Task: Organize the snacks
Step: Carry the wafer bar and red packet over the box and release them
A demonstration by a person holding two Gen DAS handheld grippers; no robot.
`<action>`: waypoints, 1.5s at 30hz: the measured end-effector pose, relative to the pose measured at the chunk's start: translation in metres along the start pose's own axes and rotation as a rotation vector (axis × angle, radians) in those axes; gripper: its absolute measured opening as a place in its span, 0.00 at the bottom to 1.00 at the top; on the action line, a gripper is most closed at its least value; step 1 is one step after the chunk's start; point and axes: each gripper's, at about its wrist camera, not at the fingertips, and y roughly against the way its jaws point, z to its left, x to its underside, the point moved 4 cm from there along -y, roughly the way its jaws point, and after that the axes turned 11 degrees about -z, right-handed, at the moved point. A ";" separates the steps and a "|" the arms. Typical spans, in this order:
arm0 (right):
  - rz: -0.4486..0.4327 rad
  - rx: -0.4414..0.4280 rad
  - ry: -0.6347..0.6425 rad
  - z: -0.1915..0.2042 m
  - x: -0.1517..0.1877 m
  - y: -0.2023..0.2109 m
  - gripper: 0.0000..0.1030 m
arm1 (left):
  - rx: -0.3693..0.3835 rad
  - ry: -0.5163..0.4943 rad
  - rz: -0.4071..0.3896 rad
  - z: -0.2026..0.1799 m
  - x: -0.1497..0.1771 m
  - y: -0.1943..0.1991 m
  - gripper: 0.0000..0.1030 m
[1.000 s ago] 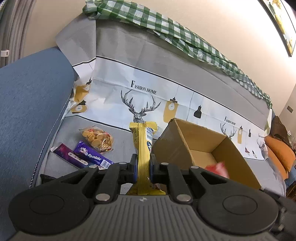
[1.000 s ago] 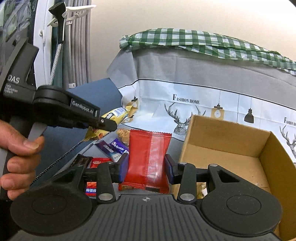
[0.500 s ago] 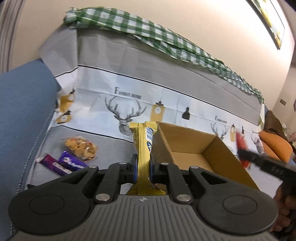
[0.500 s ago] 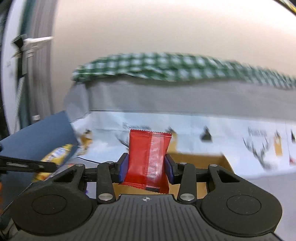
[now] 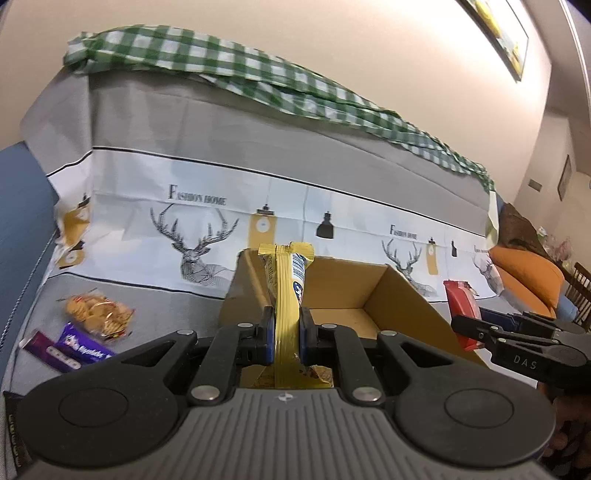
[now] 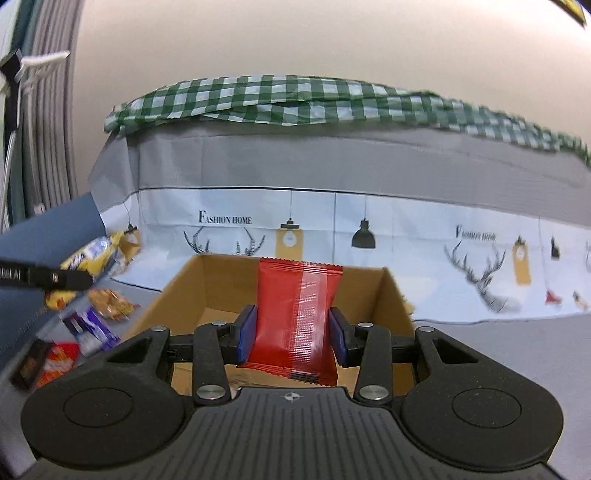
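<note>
Yellow pack is clamped upright in the left gripper above the box's left wall, and the right gripper pinches a red pack over the box. Cookie bag and purple bars lie on the sofa left of it.

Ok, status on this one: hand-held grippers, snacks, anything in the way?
Left hand-held gripper shut on yellow snack pack. Right hand-held gripper shut on red snack pack. Both at open cardboard box. Nothing blocking the box.

Cardboard box: floor mostly hidden behind gripper body. Purple wrappers: print blurred, unreadable. Framed picture: cut by top edge.
</note>
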 end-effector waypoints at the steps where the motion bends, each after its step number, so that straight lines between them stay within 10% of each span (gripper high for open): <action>1: 0.001 0.008 0.003 -0.004 0.000 0.001 0.41 | 0.006 0.002 -0.003 -0.002 0.000 -0.001 0.13; 20: 0.028 0.065 -0.022 -0.021 0.008 -0.008 0.42 | 0.168 -0.126 0.009 -0.077 0.026 -0.020 0.12; 45: 0.044 0.077 0.005 -0.017 0.010 -0.016 0.42 | 0.200 -0.160 0.020 -0.097 0.034 -0.029 0.13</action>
